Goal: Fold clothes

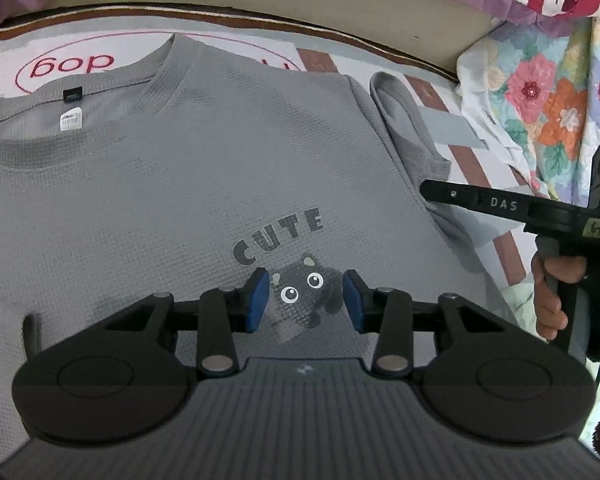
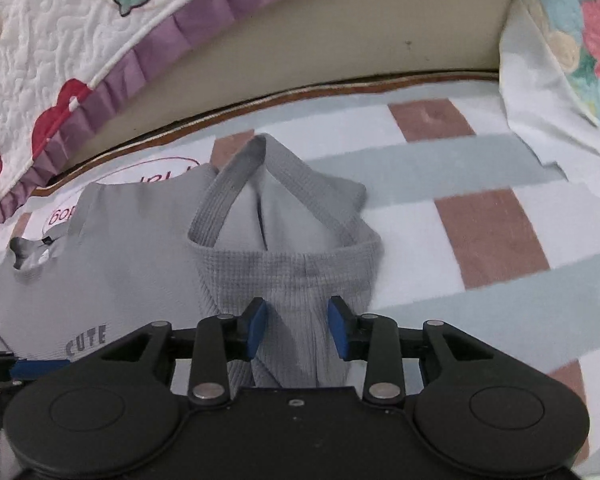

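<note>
While flat, grey T-shirt (image 1: 172, 184) unfolded.

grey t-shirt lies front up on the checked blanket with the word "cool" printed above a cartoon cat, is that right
Not quite. The grey t-shirt does lie front up on the checked blanket, but the word above the cartoon cat reads "CUTE". The left wrist view shows it plainly.

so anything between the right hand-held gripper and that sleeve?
Nothing visible. The right hand-held gripper sits directly over the grey T-shirt's sleeve, with sleeve fabric showing between its blue pads, though contact isn't clear. The left hand-held gripper is off over the cat print, out of the way.
</note>
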Demonstrator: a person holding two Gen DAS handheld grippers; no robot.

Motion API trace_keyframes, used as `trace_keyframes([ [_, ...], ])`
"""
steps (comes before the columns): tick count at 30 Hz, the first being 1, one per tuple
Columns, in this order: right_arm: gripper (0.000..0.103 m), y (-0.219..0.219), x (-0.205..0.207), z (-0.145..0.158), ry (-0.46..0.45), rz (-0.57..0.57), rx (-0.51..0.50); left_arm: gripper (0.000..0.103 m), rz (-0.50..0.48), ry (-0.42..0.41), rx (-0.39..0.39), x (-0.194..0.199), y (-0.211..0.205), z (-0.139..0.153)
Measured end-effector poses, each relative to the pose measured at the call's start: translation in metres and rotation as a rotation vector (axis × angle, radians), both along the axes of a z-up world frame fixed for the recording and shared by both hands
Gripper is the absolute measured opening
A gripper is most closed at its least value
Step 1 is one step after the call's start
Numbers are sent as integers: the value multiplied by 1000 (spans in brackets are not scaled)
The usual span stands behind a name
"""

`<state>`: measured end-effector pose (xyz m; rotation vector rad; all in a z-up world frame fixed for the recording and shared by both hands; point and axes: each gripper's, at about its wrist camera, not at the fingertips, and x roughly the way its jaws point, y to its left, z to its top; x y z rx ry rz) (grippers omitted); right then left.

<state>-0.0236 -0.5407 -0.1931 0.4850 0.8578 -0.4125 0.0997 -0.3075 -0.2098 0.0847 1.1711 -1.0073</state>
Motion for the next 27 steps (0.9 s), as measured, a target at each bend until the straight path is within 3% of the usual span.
trace_keyframes([
  [1,14,0,-1,1,-6,8,-10,40,-1,-2,0,0,0,0],
  [3,5,-1,-6,6,-26,7,-20,40,1,-4,0,-1,1,1],
  [10,5,-15,-62,30,-128,-188,-7,41,6,-1,-9,-5,6,2],
  [15,5,-25,-99,20,-120,-345,38,42,-3,-2,-14,-7,9,4],
  [19,7,-26,-112,10,-176,-429,122,42,-6,3,-26,-8,16,4],
  [22,26,-25,-116,2,-212,-498,211,42,-3,12,-44,-7,19,5],
  [24,56,-23,-117,-7,-245,-515,296,42,1,15,-54,-6,20,6],
  [27,57,-19,-104,-14,-245,-514,277,42,10,22,-63,-5,20,8],
])
